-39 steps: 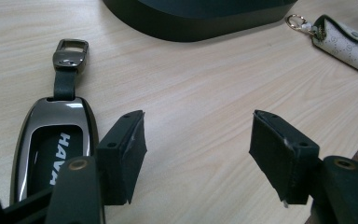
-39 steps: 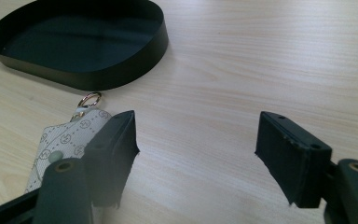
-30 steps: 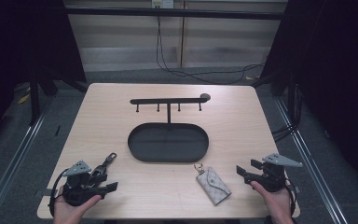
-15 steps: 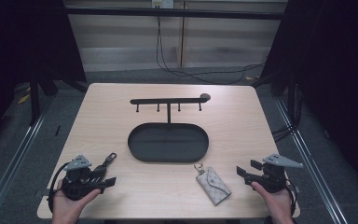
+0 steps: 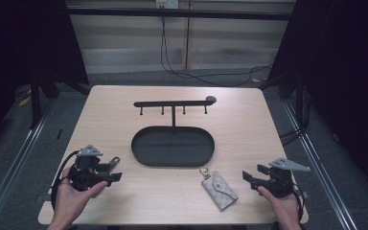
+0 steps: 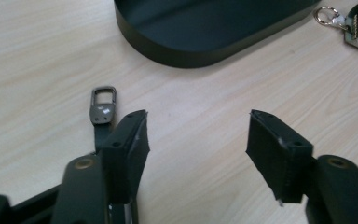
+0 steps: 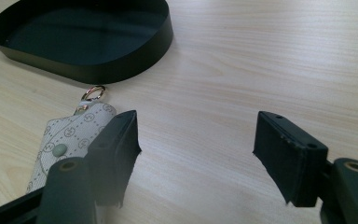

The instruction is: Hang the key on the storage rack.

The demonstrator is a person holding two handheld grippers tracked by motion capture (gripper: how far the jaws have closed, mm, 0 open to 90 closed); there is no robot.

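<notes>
Strap (image 6: 102, 108) with its metal loop lies flat on the table (image 5: 249, 124), just past the left gripper (image 6: 198, 135) and off by its left jaw, not between them. Jaws are spread with nothing in them and have just been opening wider. Dark tray (image 6: 205, 28) sits farther ahead.

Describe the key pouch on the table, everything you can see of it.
The key pouch is a small flat case of pale grey, monogram-patterned material, with a pointed flap closed by a round snap. A metal ring sits at its end, pointing towards the black oval tray without touching it. It lies flat on the wooden table, near the front edge, left of the right gripper, which is not touching it.
</notes>
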